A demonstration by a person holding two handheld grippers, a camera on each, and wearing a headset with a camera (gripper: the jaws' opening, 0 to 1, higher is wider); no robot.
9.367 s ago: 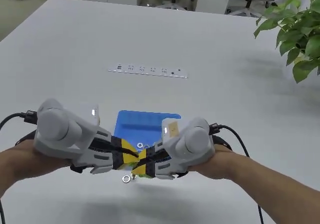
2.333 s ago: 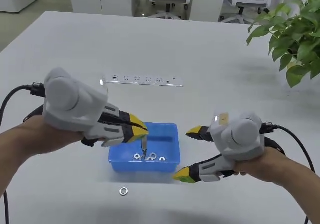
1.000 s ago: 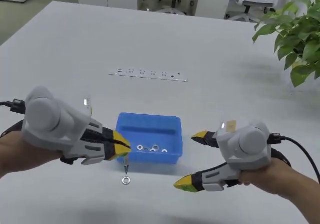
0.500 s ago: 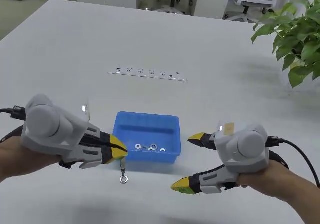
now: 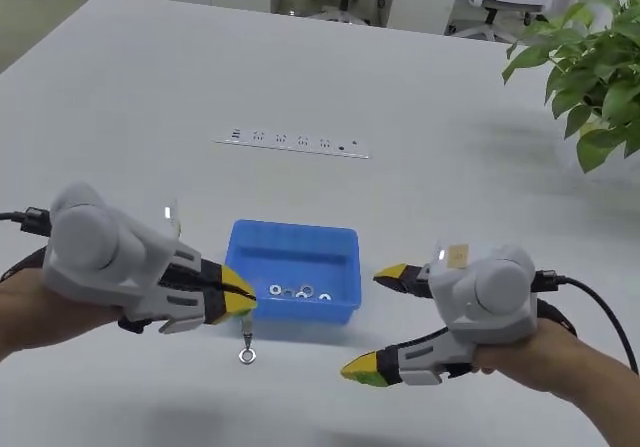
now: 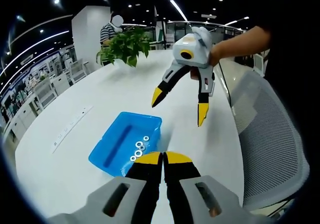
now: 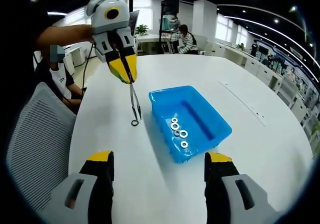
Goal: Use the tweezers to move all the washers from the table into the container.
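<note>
A white table [image 5: 150, 87] bears a blue container [image 5: 293, 257] with several washers [image 5: 300, 292] lying along its near side. The left gripper [image 5: 243, 299] sits at the container's near-left corner, jaws pressed together on the top of the tweezers [image 5: 245, 329]. The right gripper [image 5: 368, 322] hangs to the right of the container, pointing towards it, jaws wide apart with nothing between them. The tweezers hang down, tips at one washer [image 5: 246, 355] on the table just before the container's near wall

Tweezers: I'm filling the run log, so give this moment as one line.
left gripper: shut on tweezers | tweezers tips at washer on table | right gripper: open | container: holds washers
</note>
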